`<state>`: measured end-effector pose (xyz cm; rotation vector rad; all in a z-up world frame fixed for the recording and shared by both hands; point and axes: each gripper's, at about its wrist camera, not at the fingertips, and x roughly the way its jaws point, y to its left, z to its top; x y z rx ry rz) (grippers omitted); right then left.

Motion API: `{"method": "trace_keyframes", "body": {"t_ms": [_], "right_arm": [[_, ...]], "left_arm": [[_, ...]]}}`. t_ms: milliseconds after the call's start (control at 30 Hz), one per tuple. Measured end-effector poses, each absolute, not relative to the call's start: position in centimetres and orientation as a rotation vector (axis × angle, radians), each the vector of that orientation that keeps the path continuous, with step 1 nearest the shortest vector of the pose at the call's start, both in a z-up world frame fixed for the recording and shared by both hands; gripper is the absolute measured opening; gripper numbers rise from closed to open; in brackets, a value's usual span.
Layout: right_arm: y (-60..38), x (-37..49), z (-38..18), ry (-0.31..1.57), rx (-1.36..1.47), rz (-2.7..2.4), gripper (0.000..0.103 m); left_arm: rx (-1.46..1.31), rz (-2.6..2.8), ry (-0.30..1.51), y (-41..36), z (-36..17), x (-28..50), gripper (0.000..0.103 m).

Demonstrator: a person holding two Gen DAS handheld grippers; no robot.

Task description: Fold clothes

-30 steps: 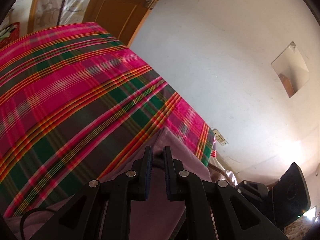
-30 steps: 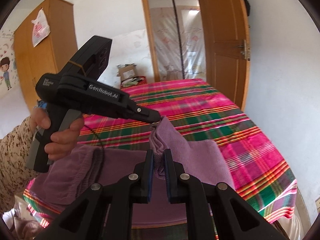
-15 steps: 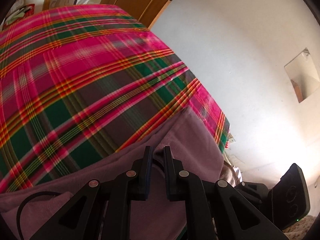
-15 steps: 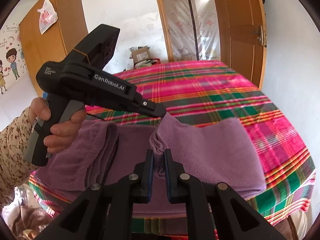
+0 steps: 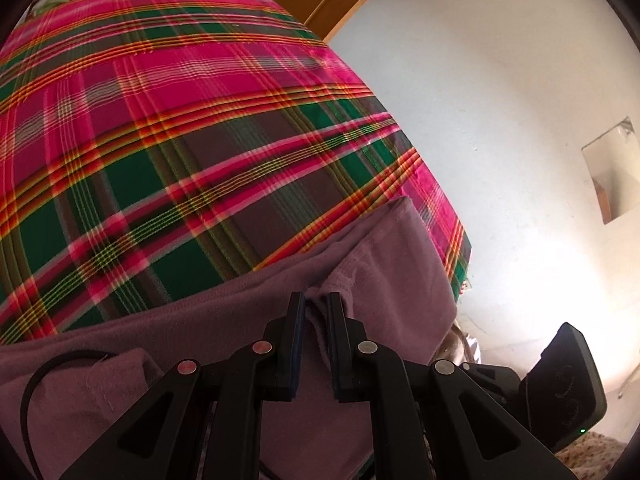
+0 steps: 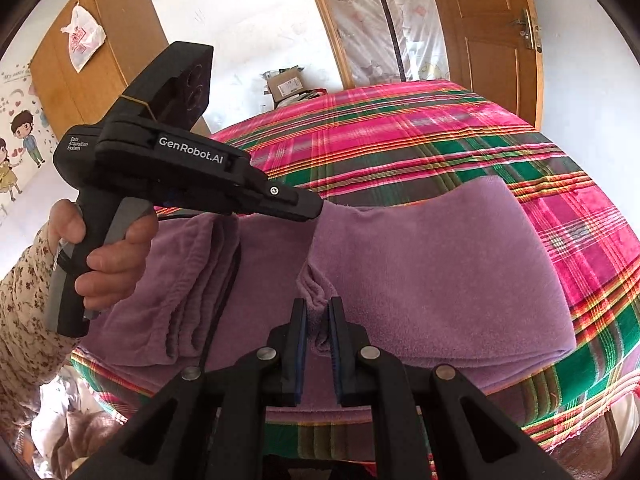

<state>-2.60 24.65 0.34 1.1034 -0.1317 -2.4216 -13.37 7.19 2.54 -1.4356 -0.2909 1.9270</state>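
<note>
On the left gripper (image 6: 320,210) I read "GenRobot.AI" in white along its body, with "Data Acquisition System" printed small toward its rear end.

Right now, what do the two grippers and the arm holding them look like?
Both are matte black plastic. The right gripper has blue-edged pads and silver pivot rivets, as does the left gripper. Seen from the right wrist, the left one is pistol-shaped with a grey handle, white "GenRobot.AI" lettering, a rubber band and a black cable. The sleeve is cream with small flowers.
</note>
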Motion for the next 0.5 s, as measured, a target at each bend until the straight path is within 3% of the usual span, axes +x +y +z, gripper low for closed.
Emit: {"method": "trace_keyframes", "body": {"t_ms": [500], "right_arm": [[24.5, -2.5, -0.2, -0.122, 1.117, -2.391, 0.011]], "left_arm": [[-1.346, 1.937, -0.320, 6.9, 9.2, -9.8, 0.013]]}}
